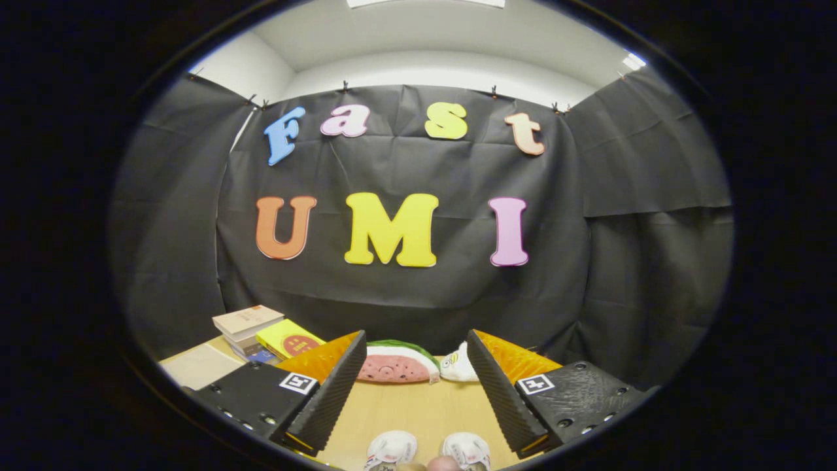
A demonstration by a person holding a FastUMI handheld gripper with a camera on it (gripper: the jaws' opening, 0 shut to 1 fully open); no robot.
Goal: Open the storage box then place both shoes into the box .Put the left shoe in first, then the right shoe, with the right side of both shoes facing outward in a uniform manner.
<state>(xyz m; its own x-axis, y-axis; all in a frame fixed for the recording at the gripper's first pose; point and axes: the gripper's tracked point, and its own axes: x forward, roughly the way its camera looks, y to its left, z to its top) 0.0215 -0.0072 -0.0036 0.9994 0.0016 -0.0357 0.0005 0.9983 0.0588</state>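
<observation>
Place: a makeshift recording booth set up inside a plain indoor room.
Walls: black cloth [405, 288] hangs clipped along its top edge on three sides around me, creased and draped.
Beyond the cloth: white room walls and a ceiling [431, 46] with a bright light panel.
Work surface: a light wooden table [418, 409] under me.
Props: a stack of books [252, 327] and a watermelon-slice plush [397, 363] against the back cloth.
</observation>
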